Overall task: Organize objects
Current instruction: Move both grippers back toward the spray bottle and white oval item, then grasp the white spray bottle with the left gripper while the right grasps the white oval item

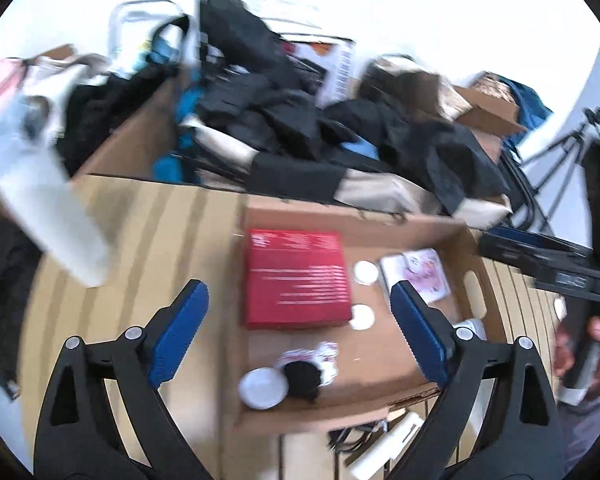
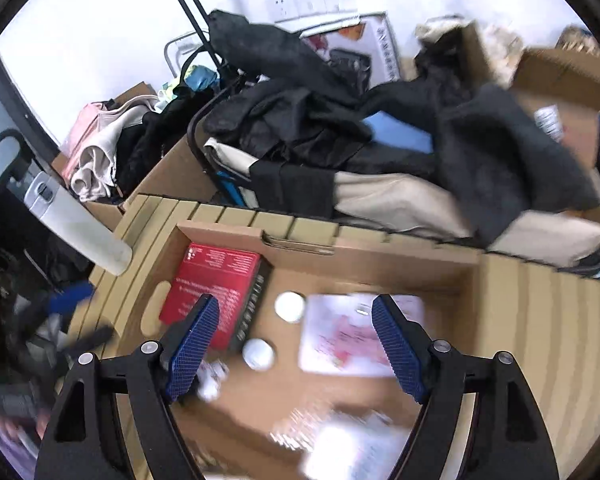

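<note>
An open cardboard box [image 1: 380,364] [image 2: 380,264] lies on a slatted wooden table [image 1: 140,224] [image 2: 540,320]. Inside lie a red box [image 1: 296,278] [image 2: 216,280], two small white round lids [image 1: 366,272] [image 2: 289,306], a pink and white packet [image 1: 420,272] [image 2: 360,334], a white round object [image 1: 262,388] and a black clump [image 1: 302,376]. My left gripper [image 1: 300,320] is open and empty above the box. My right gripper [image 2: 296,344] is open and empty above the box; its body also shows in the left wrist view [image 1: 548,268].
A pile of dark clothes [image 1: 300,120] [image 2: 340,120] covers chairs and cardboard boxes behind the table. A white cylinder [image 1: 48,200] [image 2: 80,224] leans over the table's left side. A tripod [image 1: 560,152] stands at the right. White objects [image 1: 388,448] lie below the box's front edge.
</note>
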The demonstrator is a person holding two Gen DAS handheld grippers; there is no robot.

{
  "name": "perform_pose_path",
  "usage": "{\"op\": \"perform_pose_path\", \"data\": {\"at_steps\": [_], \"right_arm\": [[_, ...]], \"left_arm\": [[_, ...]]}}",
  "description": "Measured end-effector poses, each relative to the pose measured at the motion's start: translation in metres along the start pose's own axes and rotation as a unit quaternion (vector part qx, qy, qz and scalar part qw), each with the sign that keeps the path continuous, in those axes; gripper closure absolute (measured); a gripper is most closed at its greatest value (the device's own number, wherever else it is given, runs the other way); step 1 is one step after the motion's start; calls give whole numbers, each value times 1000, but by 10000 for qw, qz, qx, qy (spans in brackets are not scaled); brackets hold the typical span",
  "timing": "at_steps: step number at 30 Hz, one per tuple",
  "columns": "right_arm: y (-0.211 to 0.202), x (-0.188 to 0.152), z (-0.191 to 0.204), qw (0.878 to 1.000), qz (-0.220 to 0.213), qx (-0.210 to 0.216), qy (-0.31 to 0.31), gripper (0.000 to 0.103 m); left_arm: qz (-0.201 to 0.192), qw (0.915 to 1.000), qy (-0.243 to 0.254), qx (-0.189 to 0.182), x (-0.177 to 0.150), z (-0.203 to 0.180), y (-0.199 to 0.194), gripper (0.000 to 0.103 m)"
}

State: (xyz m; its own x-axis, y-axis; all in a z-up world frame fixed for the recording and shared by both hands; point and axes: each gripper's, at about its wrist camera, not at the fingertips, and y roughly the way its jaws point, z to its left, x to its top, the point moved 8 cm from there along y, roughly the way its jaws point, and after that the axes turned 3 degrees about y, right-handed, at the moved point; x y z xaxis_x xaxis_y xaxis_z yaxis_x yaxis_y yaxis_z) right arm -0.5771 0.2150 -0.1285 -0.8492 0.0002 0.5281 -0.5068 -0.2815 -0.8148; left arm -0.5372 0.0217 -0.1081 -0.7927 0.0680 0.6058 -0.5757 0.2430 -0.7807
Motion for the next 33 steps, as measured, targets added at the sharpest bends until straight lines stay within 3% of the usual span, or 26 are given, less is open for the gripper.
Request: {"op": "perform_pose_path", "data": {"at_steps": [2, 4, 6, 8, 11, 13, 15, 17, 19, 20, 22, 24, 26, 30, 33], "right_arm": [[-33, 0, -5, 9999, -91, -53, -2, 21], [-58, -4, -4, 9998, -181, -5, -21, 21], [-77, -15, -1, 9998, -168, -37, -64, 21], [-96, -32, 3, 9997, -203, -96, -78, 21], [-126, -68, 13, 9988, -443, -8, -197, 21], [-143, -100, 17, 9970, -732, 12, -260, 21], [-151, -151, 11, 9954, -929, -151, -167, 21], [-148, -206, 8, 9962, -858, -150, -79, 21], [-145, -254, 11, 9970, -767, -60, -64, 21], [-140, -286, 12, 9977, -672, 22, -51, 21], [-127, -315, 11, 9993, -372, 21, -32, 21], [-114, -329, 12, 9999, -116, 62, -49, 21], [-111, -327, 11, 9999, -149, 11, -44, 21], [-106, -317, 11, 9999, -158, -6, 18, 21], [-99, -316, 8, 9999, -31, -103, -4, 21]], "left_arm": [[-153, 9997, -11, 189, 5, 4, -27, 10], [-278, 9994, 90, 173, 4, -2, -52, 2], [-382, 9989, 178, 227, 0, -5, -70, 1], [-393, 9982, 200, 402, -12, -7, -87, 1], [-528, 9978, 257, 301, -43, -17, -115, 0], [-539, 9973, 430, 268, -78, -25, -125, 0], [-378, 9971, 413, 523, -121, -25, -125, 0], [-328, 9974, 365, 518, -173, -30, -129, 0], [-341, 9989, 281, 178, -226, -39, -132, 0], [-203, 9995, 248, 14, -252, -42, -128, 0], [207, 9995, 223, -34, -281, -44, -116, 0], [273, 9990, 337, 89, -286, -46, -111, 0], [148, 9989, 427, 139, -278, -48, -113, 0], [-89, 9983, 554, -146, -257, -61, -108, 0], [-189, 9943, 971, -402, -236, -83, -87, 1]]}}
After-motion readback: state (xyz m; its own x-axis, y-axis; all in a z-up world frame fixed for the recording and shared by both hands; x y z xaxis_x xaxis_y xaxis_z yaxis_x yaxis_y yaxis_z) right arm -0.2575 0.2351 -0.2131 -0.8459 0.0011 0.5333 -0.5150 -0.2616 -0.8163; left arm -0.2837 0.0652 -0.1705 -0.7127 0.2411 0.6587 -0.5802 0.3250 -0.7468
